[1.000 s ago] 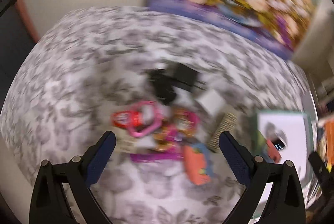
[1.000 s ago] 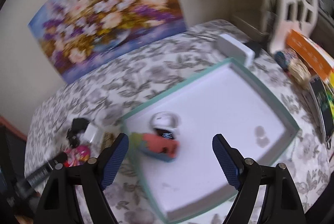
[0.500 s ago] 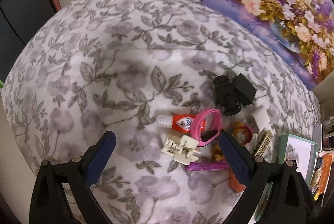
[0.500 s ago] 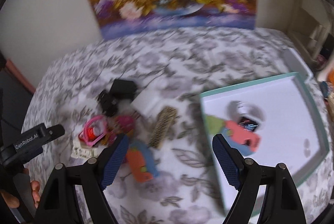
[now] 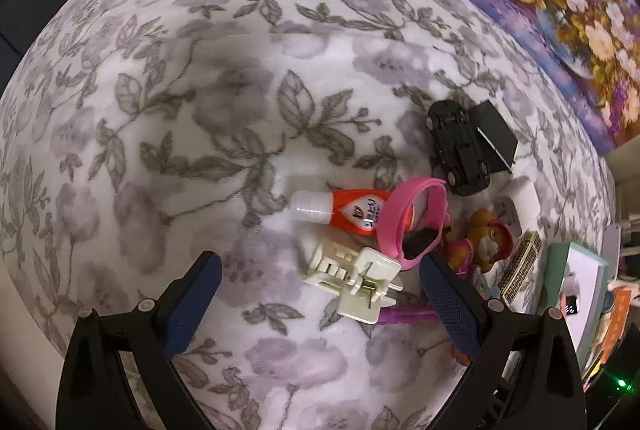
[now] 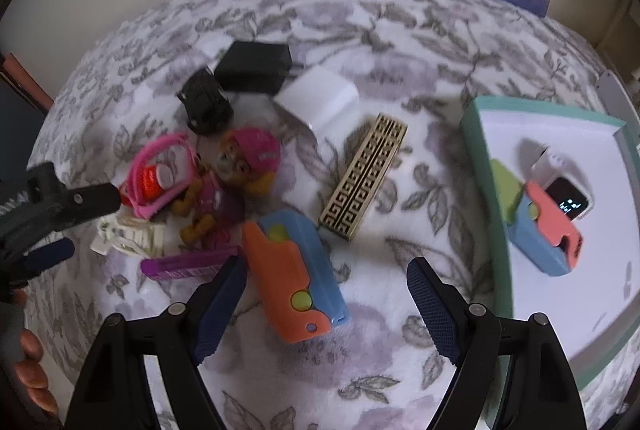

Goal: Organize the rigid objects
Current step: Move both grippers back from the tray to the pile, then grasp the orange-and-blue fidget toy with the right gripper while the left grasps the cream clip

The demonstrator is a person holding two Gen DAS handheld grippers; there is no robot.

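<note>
So the whole pile sits on a counter [image 6: 400,41] under a soft-looking cloth printed with grey leaves and pale purple flowers. Right tongs [image 6: 326,304] stand wide, nothing pinched, with a chunky orange-and-blue plastic toy [image 6: 294,274] lying flat on the cloth between the ribbed blue pads. Just beside it there's a flat gold bar with a black Greek-key pattern [image 6: 366,175], a plush-looking pup figure in a pink cap [image 6: 244,165], a white rounded block [image 6: 318,99] and a boxy black adapter [image 6: 252,65]. Only this view shows the inside of the teal-rimmed white tray [image 6: 476,145] properly: a second orange-and-blue toy [image 6: 548,230] and a small lit screen [image 6: 570,203] (digits too tiny to read). The left wrist view gives the near side of the heap instead: left tongs [image 5: 318,300] also wide and empty, over a cream ridged plastic clip [image 5: 352,272], a red squeeze tube with a white cap [image 5: 344,209], a pink rubbery wristband [image 5: 416,220] and a black toy car lying upside down [image 5: 458,143].
</note>
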